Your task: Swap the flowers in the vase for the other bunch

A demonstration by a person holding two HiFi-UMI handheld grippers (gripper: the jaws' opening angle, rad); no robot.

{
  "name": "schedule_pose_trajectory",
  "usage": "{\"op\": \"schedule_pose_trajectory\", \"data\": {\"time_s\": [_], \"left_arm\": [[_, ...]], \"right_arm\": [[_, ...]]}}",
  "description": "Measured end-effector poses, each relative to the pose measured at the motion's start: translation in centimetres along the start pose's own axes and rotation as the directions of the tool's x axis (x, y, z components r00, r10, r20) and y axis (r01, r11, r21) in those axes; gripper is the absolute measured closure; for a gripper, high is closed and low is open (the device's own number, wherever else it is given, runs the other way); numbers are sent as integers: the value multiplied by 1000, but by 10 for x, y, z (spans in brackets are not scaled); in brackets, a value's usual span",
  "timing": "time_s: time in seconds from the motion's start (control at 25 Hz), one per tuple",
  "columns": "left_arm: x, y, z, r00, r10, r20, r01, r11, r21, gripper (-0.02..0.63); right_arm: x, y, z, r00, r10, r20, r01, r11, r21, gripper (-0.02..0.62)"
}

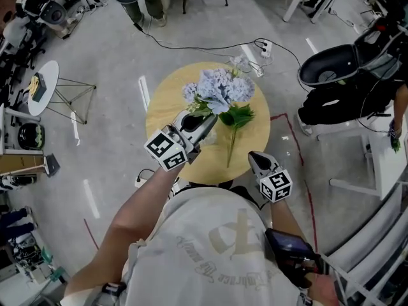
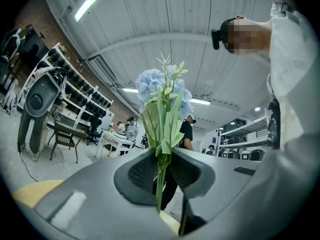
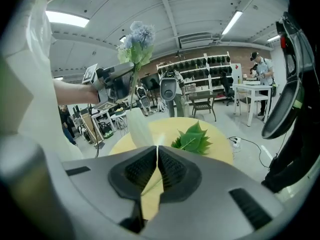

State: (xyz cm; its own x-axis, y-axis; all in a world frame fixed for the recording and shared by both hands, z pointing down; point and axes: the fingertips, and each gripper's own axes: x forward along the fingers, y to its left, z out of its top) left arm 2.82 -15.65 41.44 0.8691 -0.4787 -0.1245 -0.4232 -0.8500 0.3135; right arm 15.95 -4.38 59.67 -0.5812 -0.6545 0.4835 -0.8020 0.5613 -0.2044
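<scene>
- Left gripper view: the left gripper (image 2: pixel 161 159) is pinching the thin green stem (image 2: pixel 160 186) of the blue flower bunch (image 2: pixel 159 91) between its ribbed dark pads. The jaws are standing narrow, with only that stem between them, and smooth grey shells are filling the lower frame.
- The bunch is rising upright from the jaws at frame centre and hanging clear in the air. It has rounded, frilly pale-blue heads, long flat green leaves and fine pale sprigs on top.
- Right gripper view: the right gripper (image 3: pixel 157 154) is gripping nothing. Its ribbed black pads (image 3: pixel 140 171) are pressing together into a thin seam at lower centre.
- Just beyond those pads, a leafy stem (image 3: pixel 192 139) is lying flat on the round, pale-yellow wooden table (image 3: pixel 162 129), its serrated matte-green leaves showing at frame centre.
- Left of the leaves, the white vase (image 3: pixel 137 126) is standing on the table, smooth and tapered. The left gripper is showing higher in the frame, upper left, with the bunch.
- Head view: the bare left forearm (image 1: pixel 127 215) is reaching from lower left toward centre, its gripper pointing roughly level over the table. The right gripper is sitting low at the table's near edge, right of centre, angling downward.
- The grey, smooth concrete floor (image 1: pixel 115 62) is spreading around the table.
</scene>
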Motion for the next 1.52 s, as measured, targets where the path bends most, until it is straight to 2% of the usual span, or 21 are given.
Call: {"op": "schedule_pose_trajectory", "data": {"time_s": [0.28, 0.72, 0.84, 0.92, 1.04, 1.12, 1.16, 1.2, 1.36, 1.52], "left_arm": [[-6, 6, -26, 999, 20, -32, -20, 1000, 6, 535], [-6, 6, -44, 997, 25, -77, -23, 999, 35, 535], [-5, 5, -48, 996, 25, -84, -21, 999, 38, 535], [-6, 5, -49, 996, 22, -87, -19, 999, 39, 535], [-8, 4, -48, 996, 15, -90, -12, 999, 41, 535], [-8, 5, -47, 996, 14, -92, -11, 999, 42, 535], [-7, 6, -47, 996, 15, -93, -11, 999, 42, 535], [-7, 6, -47, 996, 14, -94, -10, 999, 43, 535], [-9, 0, -47, 995, 0, -102, 6, 999, 54, 535], [-6, -4, -48, 993, -21, -117, 30, 997, 77, 535]], "right_arm": [[6, -2, -1, 1000, 13, -13, -13, 1000, -14, 584], [5, -4, 11, 999, 24, -25, -25, 999, -36, 584], [6, -4, 26, 999, 47, 17, -46, 999, -26, 584], [7, -2, 53, 993, 77, 92, -76, 997, -20, 584], [7, 3, 108, 959, 155, 236, -157, 988, -12, 583], [9, 5, 137, 932, 209, 296, -214, 977, -18, 581], [11, 6, 148, 921, 233, 314, -238, 971, -22, 553], [14, 7, 158, 911, 255, 326, -261, 965, -25, 495], [22, 20, 185, 863, 353, 361, -372, 928, -19, 437], [34, 38, 205, 801, 470, 371, -499, 866, -20, 388]]}}
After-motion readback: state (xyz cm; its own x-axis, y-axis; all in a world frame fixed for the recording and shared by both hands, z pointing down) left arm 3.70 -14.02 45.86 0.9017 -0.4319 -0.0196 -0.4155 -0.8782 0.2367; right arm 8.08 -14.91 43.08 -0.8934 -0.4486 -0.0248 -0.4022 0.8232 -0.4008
